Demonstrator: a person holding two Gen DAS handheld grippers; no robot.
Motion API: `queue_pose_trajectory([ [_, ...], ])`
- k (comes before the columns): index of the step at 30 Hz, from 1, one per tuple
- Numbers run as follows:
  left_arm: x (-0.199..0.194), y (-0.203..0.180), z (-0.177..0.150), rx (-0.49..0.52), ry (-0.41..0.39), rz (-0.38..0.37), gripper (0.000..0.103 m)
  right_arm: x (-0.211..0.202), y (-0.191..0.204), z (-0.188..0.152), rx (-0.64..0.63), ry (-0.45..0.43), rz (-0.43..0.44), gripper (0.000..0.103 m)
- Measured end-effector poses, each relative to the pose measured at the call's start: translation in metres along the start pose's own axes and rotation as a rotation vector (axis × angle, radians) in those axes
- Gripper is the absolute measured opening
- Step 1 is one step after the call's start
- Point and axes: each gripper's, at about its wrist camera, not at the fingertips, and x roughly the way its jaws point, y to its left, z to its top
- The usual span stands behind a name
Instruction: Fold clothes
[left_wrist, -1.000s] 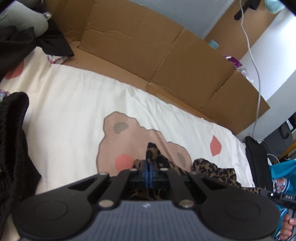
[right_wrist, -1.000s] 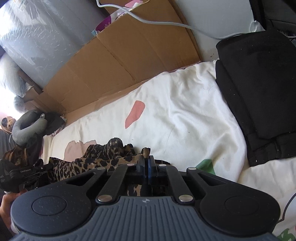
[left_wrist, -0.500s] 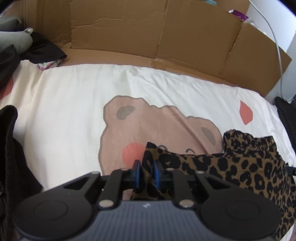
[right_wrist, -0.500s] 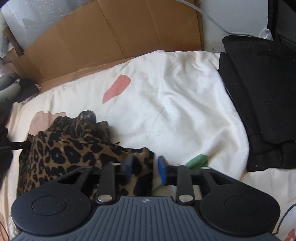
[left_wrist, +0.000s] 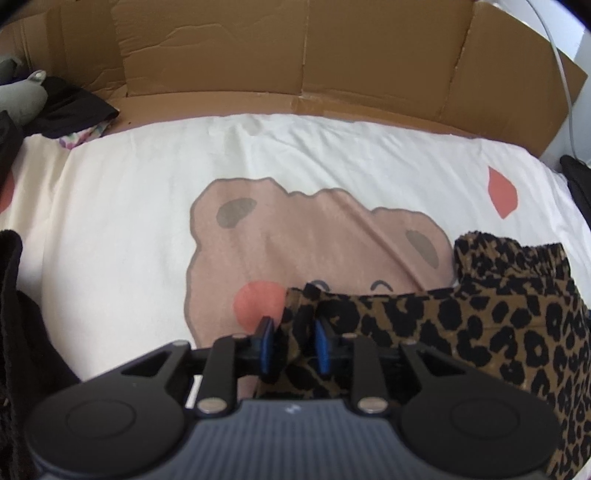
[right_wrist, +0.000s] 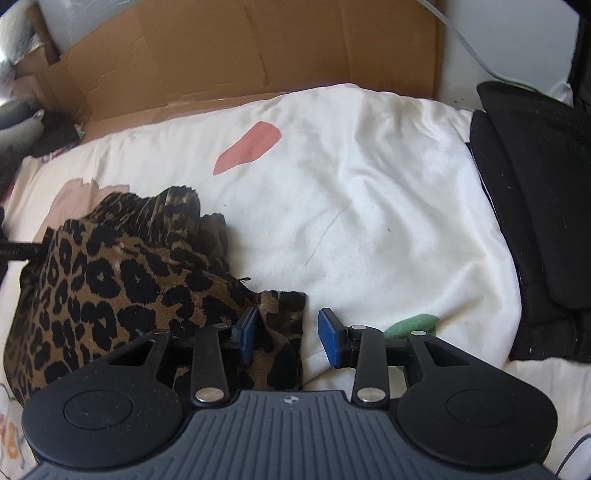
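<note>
Left wrist view showed the left gripper (left_wrist: 292, 345) with its blue-padded fingers (left_wrist: 266, 343) parted a little, a corner of the brown-and-black leopard-print knit garment (left_wrist: 480, 325) lying loose between them, apparently not pinched, though the pads hid the contact. From the right wrist view, the right gripper (right_wrist: 290, 332) stood wider open; its left finger (right_wrist: 246, 330) touched the garment's opposite corner while the other finger sat over bare sheet, so it held nothing.

Outward from both, the leopard-print garment (right_wrist: 110, 280) lay spread flat on the white bedsheet printed with a pink-brown bear face (left_wrist: 314, 240), its long axis running side to side between the two grippers, ribbed hem bunched at the far edge. Each gripper sat at a near corner, neither closer than the other, so a fold would likely carry the near edge away toward that hem.

Beyond lay a brown cardboard sheet (left_wrist: 295, 51) along the wall and folded black clothing (right_wrist: 535, 221) at the bed's right side.
</note>
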Motion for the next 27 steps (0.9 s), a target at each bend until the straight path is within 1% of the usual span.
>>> queue_pose_trajectory([
  [5, 0.000, -0.003, -0.001, 0.008, -0.007, 0.007, 0.026, 0.000, 0.001, 0.000, 0.002, 0.001, -0.005, 0.041],
  [6, 0.000, -0.004, -0.001, 0.010, -0.010, 0.008, 0.026, 0.001, 0.002, 0.000, -0.007, -0.001, -0.009, 0.039],
  [7, 0.000, -0.004, -0.001, 0.006, -0.012, 0.006, 0.026, 0.001, 0.004, 0.000, -0.017, -0.003, -0.011, 0.035],
  [8, 0.001, -0.004, -0.001, 0.002, -0.015, 0.004, 0.026, 0.001, 0.006, -0.001, -0.027, -0.005, -0.013, 0.034],
  [10, 0.002, -0.003, 0.000, -0.018, -0.016, -0.003, 0.025, 0.002, 0.009, 0.000, -0.043, -0.007, -0.001, 0.019],
  [11, 0.002, -0.003, 0.001, -0.026, -0.016, -0.006, 0.023, 0.002, 0.010, 0.000, -0.046, -0.005, 0.008, 0.015],
  [12, 0.001, -0.003, 0.001, -0.033, -0.018, -0.015, 0.016, 0.001, 0.011, 0.001, -0.044, -0.003, 0.017, 0.011],
  [13, 0.001, -0.004, 0.000, -0.039, -0.019, -0.022, 0.012, 0.001, 0.010, 0.001, -0.038, -0.002, 0.022, 0.010],
  [15, -0.002, -0.003, -0.002, -0.046, -0.028, -0.024, 0.010, -0.003, 0.007, 0.002, -0.010, -0.006, 0.031, 0.008],
  [17, -0.009, 0.000, -0.005, -0.064, -0.044, -0.033, 0.009, -0.013, 0.002, 0.003, 0.011, -0.031, 0.026, 0.008],
  [19, -0.021, 0.004, -0.007, -0.078, -0.076, -0.032, 0.008, -0.027, -0.004, 0.004, 0.037, -0.065, 0.027, 0.008],
  [22, -0.047, 0.011, -0.007, -0.091, -0.134, -0.033, 0.008, -0.051, -0.012, 0.006, 0.081, -0.110, 0.052, 0.008],
  [23, -0.056, 0.014, -0.006, -0.098, -0.151, -0.038, 0.008, -0.058, -0.014, 0.007, 0.102, -0.119, 0.066, 0.008],
  [25, -0.074, 0.018, -0.004, -0.116, -0.180, -0.056, 0.008, -0.073, -0.021, 0.007, 0.182, -0.127, 0.104, 0.008],
  [27, -0.089, 0.018, 0.000, -0.127, -0.200, -0.066, 0.008, -0.086, -0.023, 0.008, 0.242, -0.141, 0.121, 0.008],
])
